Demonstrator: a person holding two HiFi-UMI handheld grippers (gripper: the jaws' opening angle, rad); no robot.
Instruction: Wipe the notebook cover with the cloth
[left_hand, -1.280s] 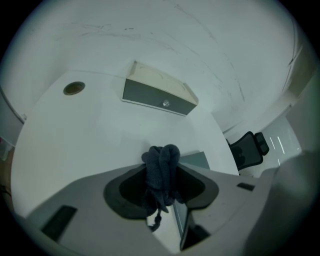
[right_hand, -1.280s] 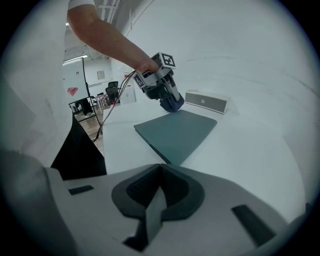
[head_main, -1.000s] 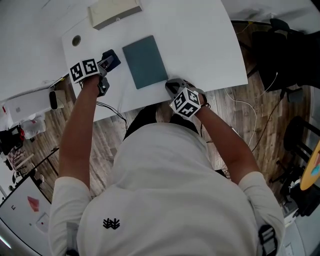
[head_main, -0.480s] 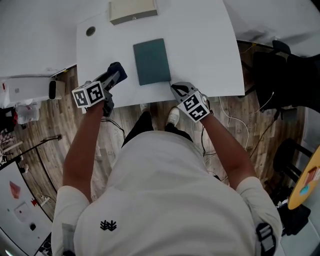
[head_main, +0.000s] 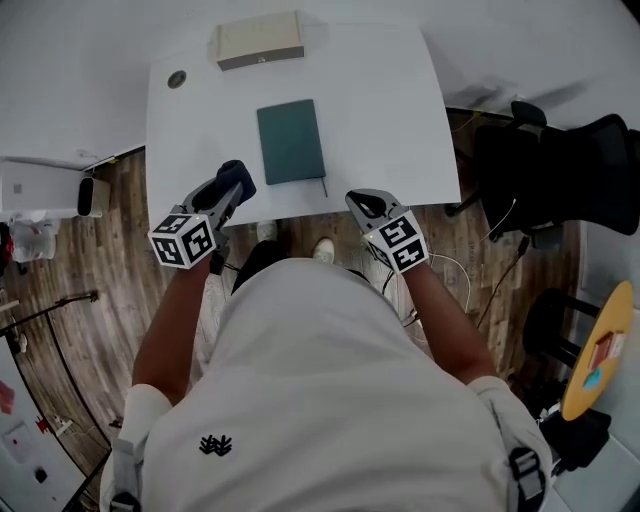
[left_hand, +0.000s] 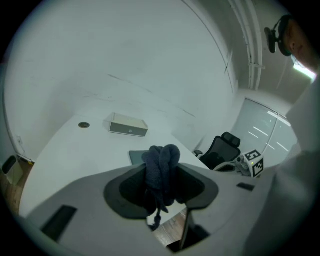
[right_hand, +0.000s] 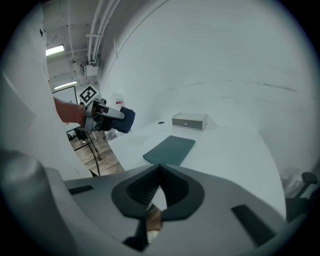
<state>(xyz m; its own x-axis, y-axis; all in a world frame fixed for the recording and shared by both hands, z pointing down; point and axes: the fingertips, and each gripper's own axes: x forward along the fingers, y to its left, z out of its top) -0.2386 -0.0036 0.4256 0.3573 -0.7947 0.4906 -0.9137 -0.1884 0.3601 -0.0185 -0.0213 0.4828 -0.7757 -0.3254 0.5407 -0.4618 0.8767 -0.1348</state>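
Left gripper (head_main: 226, 194), over table (head_main: 385, 95) near edge: jaws clamped on dark blue cloth (left_hand: 161, 167). Right gripper (head_main: 361, 205): jaws together, nothing between. Teal notebook (head_main: 290, 141) flat beside near edge, closed.

white table (head_main: 400, 120), beige box (head_main: 259, 41) at its far edge; black chair (head_main: 540, 170) beside, wooden floor (head_main: 70, 320)

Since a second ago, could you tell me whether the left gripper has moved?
Yes. Against the notebook, the left gripper, shut on the cloth, has drawn back toward the person: from beside its left edge to past its near left corner.
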